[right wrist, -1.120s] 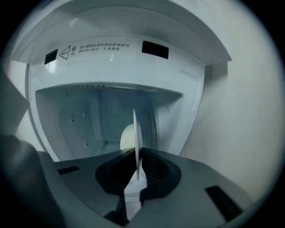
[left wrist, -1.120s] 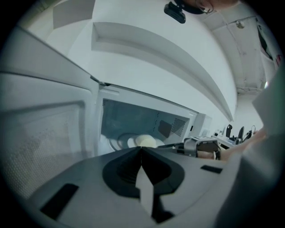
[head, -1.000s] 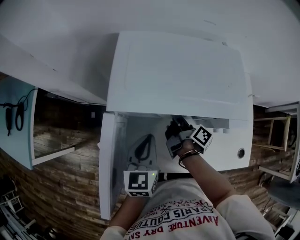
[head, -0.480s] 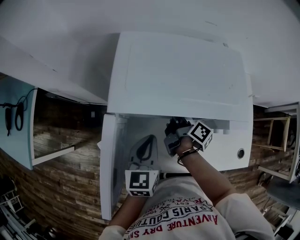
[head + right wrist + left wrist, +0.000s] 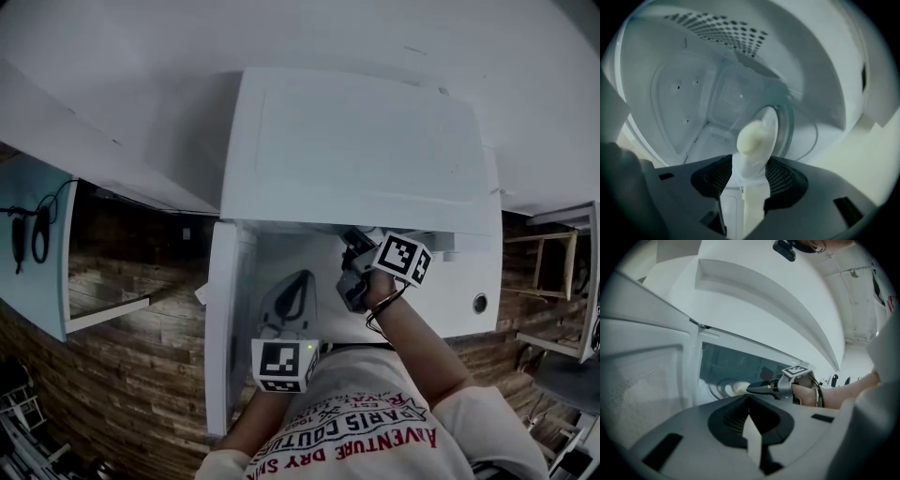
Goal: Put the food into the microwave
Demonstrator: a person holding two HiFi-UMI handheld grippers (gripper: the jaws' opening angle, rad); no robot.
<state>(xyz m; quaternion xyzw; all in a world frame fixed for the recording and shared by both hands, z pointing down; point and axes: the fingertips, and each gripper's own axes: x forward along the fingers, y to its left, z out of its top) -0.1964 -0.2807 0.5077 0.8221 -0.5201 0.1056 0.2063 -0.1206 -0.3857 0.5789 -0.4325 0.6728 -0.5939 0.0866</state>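
Observation:
The white microwave stands with its door swung open to the left. My right gripper reaches into the cavity. In the right gripper view its jaws are opening, and the rim of a white plate still stands between them. A pale lump of food lies on the plate. The left gripper view shows the same plate and food inside the cavity, just past the right gripper. My left gripper hangs in front of the opening, shut and holding nothing.
The glass turntable lies on the cavity floor, under a perforated ceiling. White wall shelves run to the left of the microwave. A control knob sits on the front panel at the right. A wooden floor shows below.
My right hand has rolled at the wrist and shifted slightly right and deeper into the cavity. The left gripper has stayed where it was.

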